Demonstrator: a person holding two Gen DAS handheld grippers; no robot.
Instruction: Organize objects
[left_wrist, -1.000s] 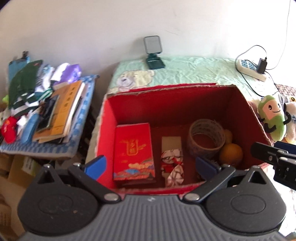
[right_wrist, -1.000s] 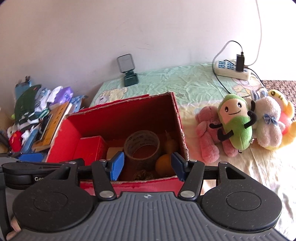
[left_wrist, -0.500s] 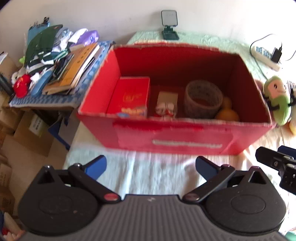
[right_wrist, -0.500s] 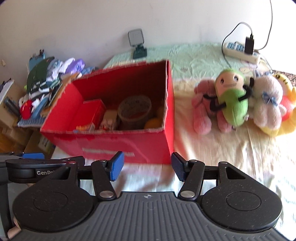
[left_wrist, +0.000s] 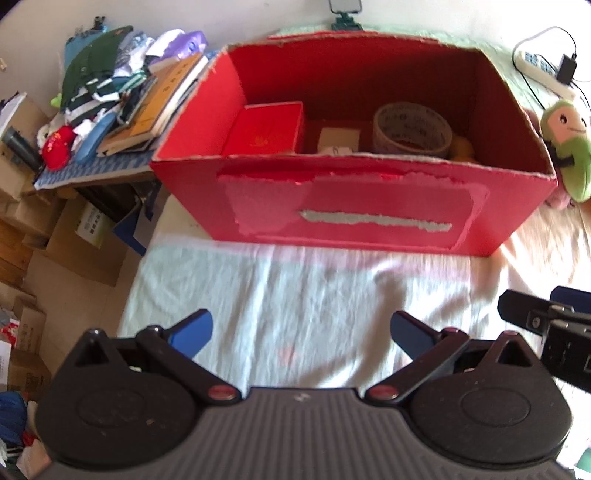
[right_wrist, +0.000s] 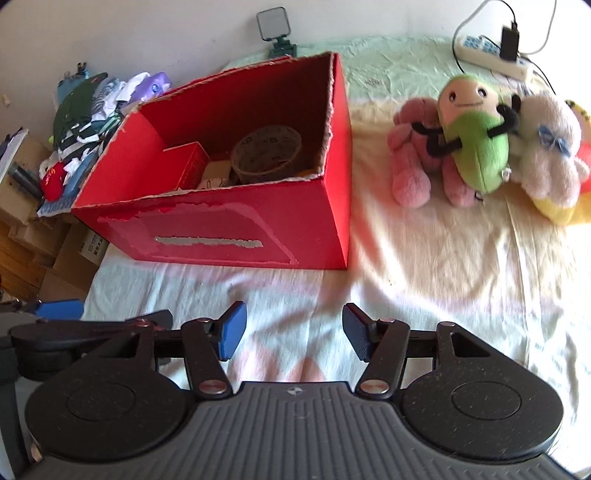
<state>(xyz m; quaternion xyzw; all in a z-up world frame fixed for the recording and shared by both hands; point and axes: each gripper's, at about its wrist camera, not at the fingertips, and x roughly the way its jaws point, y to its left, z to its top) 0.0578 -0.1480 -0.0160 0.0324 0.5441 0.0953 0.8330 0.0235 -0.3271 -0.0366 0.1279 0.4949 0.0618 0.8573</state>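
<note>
An open red cardboard box (left_wrist: 351, 206) (right_wrist: 236, 236) stands on the pale bedsheet. Inside it lie a red packet (left_wrist: 266, 129), a roll of brown tape (left_wrist: 412, 129) (right_wrist: 266, 155), a small pale carton (left_wrist: 339, 138) and an orange fruit (left_wrist: 461, 147), mostly hidden by the front wall. My left gripper (left_wrist: 301, 332) hangs open over bare sheet in front of the box, nothing between its fingers. My right gripper (right_wrist: 293, 334) is open too, empty, in front of the box's right corner. A green plush toy (right_wrist: 474, 147) leans on pink and white plush toys to the right of the box.
A heap of books and clothes (left_wrist: 122, 92) lies on a low stand left of the bed, with cardboard cartons (left_wrist: 66, 236) on the floor below. A power strip (right_wrist: 491, 55) with a cable and a small phone stand (right_wrist: 279, 37) sit at the back near the wall.
Both grippers have pulled back from above the box and sunk toward the sheet in front of it. The box now shows its front wall. Jaws stayed as wide as before.
</note>
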